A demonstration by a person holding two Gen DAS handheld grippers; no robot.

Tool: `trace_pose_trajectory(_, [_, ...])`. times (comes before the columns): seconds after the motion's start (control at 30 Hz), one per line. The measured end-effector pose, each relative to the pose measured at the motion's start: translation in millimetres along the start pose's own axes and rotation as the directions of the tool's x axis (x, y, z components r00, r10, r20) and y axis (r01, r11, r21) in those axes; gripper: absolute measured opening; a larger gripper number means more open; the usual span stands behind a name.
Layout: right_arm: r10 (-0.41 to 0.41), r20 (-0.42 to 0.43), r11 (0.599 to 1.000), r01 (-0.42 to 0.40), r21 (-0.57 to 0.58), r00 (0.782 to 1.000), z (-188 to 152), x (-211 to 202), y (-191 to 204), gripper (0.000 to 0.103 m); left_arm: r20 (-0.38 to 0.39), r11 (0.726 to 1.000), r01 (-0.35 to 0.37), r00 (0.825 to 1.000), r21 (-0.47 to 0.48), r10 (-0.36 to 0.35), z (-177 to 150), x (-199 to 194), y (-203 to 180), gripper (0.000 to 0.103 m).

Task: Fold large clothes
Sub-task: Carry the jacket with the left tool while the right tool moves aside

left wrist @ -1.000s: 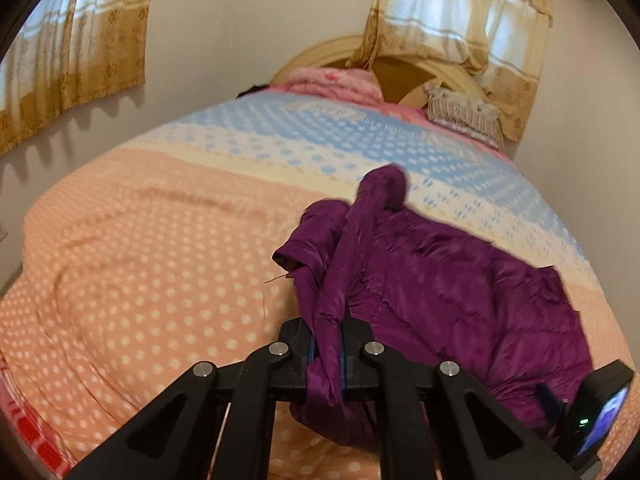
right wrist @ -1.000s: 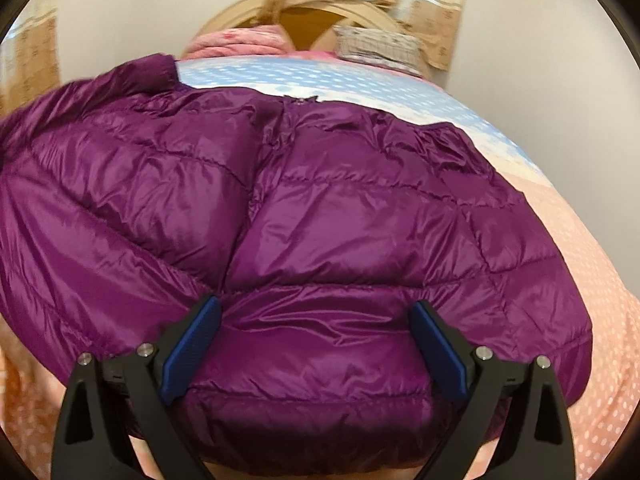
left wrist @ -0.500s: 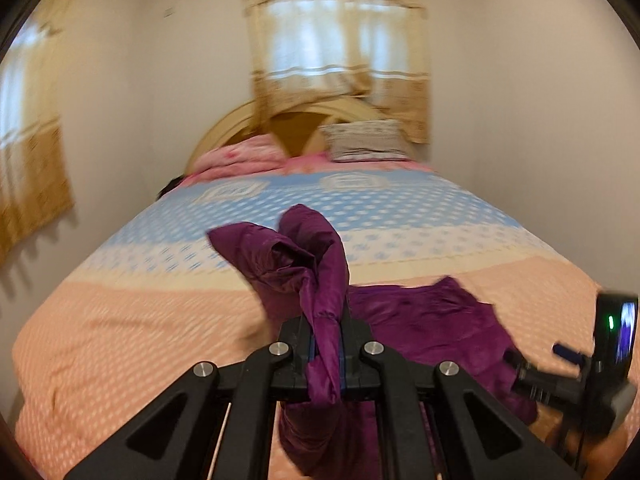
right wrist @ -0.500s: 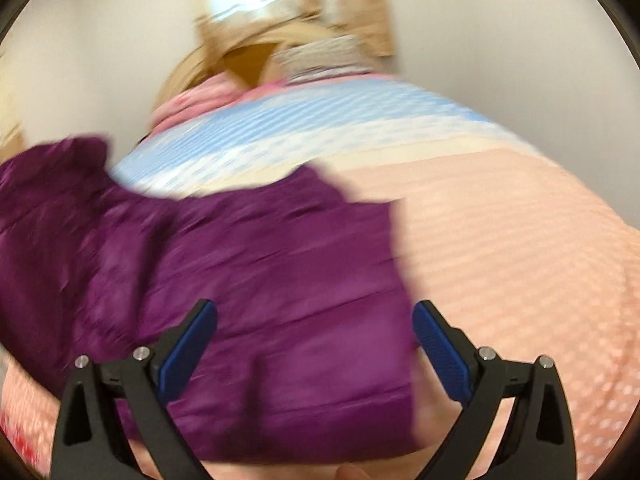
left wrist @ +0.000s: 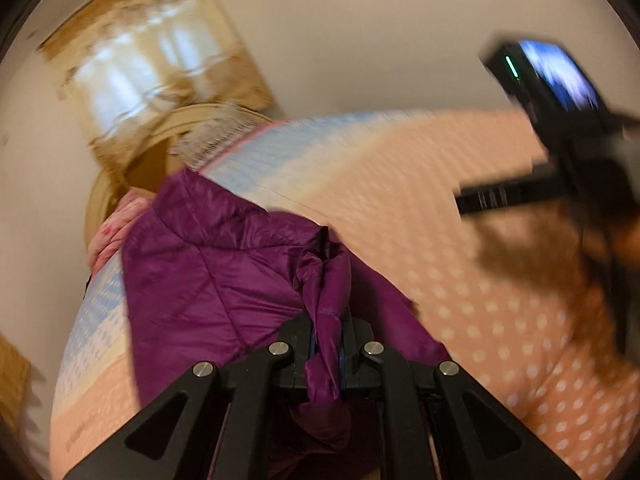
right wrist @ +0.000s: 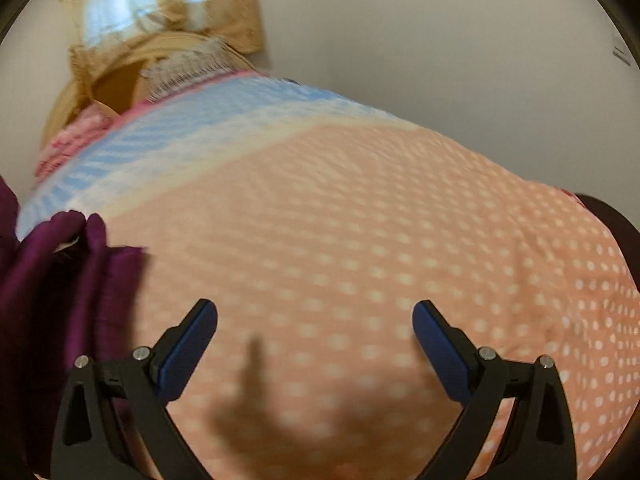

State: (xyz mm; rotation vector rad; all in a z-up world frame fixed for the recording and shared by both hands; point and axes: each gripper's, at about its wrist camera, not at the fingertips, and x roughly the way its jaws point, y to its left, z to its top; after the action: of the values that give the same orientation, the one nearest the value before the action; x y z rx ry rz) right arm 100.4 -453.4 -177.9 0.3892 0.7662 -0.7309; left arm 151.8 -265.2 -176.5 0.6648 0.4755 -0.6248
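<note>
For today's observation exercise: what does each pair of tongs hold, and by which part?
The left tongs are shut on a bunched fold of the purple jacket; which part is unclear. The right tongs are open and hold nothing.

Soft daylight comes through the curtained window [right wrist: 160,4] behind the headboard, blown out to white; the room is otherwise evenly, warmly lit. Both views smear with motion blur, worst across the far half of the bed [right wrist: 360,200], where the dots streak. A dark gripper shadow [right wrist: 256,408] falls on the bed's near edge. Fisheye bending curves walls, with black vignetting at the corners.
</note>
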Motion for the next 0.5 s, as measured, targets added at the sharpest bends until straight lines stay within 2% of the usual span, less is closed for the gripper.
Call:
trace_pose_trajectory(0.1, [-0.013, -0.043, 1.0, 0.014, 0.003, 0.999, -6.7, 11.6, -13.1, 0.1, 0.017, 0.998, -0.036, 0.999, 0.056, 0.035, -9.3, 13.4, -13.6, 0.007])
trace_pose_trajectory(0.27, [-0.039, 0.017, 0.999, 0.039, -0.038, 0.999, -14.5, 12.1, -10.3, 0.103, 0.032, 0.997, -0.028, 0.999, 0.068, 0.026, -9.5, 1.9, -15.4, 0.012])
trace_pose_trajectory(0.37, [-0.043, 0.043, 0.998, 0.045, -0.053, 0.998, -17.4, 16.3, -10.2, 0.103, 0.046, 0.995, -0.035, 0.998, 0.095, 0.031, -0.8, -15.2, -24.3, 0.021])
trace_pose_trajectory(0.43, [-0.045, 0.056, 0.997, 0.048, -0.059, 0.997, -19.3, 15.6, -8.9, 0.103, 0.087, 0.996, -0.026, 0.996, 0.083, 0.019, 8.6, -38.4, -21.8, 0.035])
trace_pose_trajectory(0.5, [-0.041, 0.055, 0.997, 0.044, -0.059, 0.998, -17.5, 18.5, -11.6, 0.103, 0.123, 0.998, -0.031, 0.992, 0.062, 0.024, 15.5, -55.3, -15.0, 0.078])
